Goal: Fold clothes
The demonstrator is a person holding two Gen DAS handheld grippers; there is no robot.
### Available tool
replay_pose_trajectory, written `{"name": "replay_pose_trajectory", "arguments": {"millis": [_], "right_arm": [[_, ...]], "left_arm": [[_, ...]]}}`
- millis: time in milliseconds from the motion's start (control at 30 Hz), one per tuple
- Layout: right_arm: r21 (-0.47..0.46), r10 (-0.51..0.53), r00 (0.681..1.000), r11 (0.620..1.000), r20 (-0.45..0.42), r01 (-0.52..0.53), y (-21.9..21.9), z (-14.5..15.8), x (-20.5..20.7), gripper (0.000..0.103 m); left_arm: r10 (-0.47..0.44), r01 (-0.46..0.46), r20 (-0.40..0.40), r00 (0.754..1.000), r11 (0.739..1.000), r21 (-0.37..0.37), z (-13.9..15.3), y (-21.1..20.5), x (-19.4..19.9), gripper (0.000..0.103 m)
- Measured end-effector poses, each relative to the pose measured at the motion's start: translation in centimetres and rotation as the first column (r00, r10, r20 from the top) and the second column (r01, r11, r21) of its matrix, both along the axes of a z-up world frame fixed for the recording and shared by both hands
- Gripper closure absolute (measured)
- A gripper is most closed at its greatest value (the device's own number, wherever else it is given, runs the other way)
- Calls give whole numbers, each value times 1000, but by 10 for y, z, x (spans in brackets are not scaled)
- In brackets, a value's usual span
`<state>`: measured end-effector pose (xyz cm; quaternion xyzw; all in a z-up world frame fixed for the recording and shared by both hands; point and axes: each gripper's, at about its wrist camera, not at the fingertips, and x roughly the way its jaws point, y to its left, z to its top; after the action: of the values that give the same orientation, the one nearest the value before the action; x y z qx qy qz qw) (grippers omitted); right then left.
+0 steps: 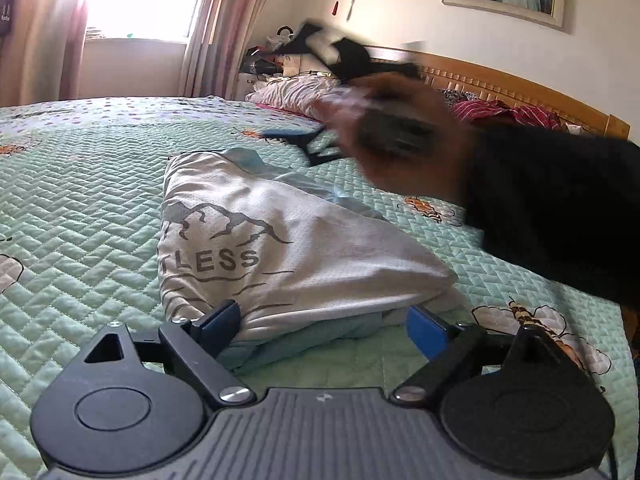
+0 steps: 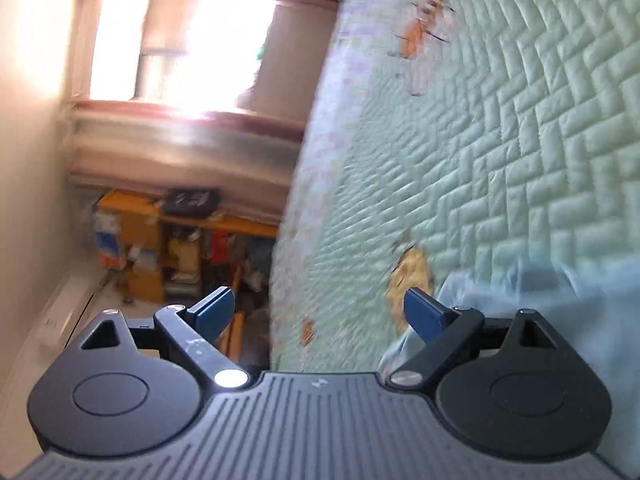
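1. The left gripper [image 1: 320, 330] stands with jaws wide apart at the near edge of the folded white T-shirt [image 1: 280, 248]; nothing is pinched.
2. The T-shirt, printed with grey mountains, lies mid-frame on the green quilted bedspread [image 1: 80, 200].
3. At 2 o'clock, a blurred hand [image 1: 404, 140] carries the right gripper [image 2: 326, 314], spread open and empty.

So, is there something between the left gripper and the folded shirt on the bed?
Nothing visible stands in the way. The left gripper is open, and the near edge of the folded shirt lies between its fingers on the quilt. The person's right hand is blurred, above the shirt's far end.
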<state>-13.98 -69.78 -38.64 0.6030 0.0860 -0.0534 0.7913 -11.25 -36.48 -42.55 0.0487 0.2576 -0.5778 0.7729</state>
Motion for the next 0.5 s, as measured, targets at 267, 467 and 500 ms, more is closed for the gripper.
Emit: {"name": "replay_pose_trajectory", "arguments": {"millis": [267, 467, 500], "right_arm": [[-172, -15, 996, 985, -90, 0, 131, 25, -173, 11], [-122, -65, 993, 991, -99, 52, 191, 13, -236, 11], [-140, -63, 992, 989, -107, 48, 201, 17, -238, 11]], "left_arm": [[28, -28, -48, 998, 1000, -6, 50, 43, -35, 6], [30, -33, -91, 995, 999, -32, 90, 84, -78, 4], [34, -38, -101, 994, 998, -41, 97, 89, -82, 4]]}}
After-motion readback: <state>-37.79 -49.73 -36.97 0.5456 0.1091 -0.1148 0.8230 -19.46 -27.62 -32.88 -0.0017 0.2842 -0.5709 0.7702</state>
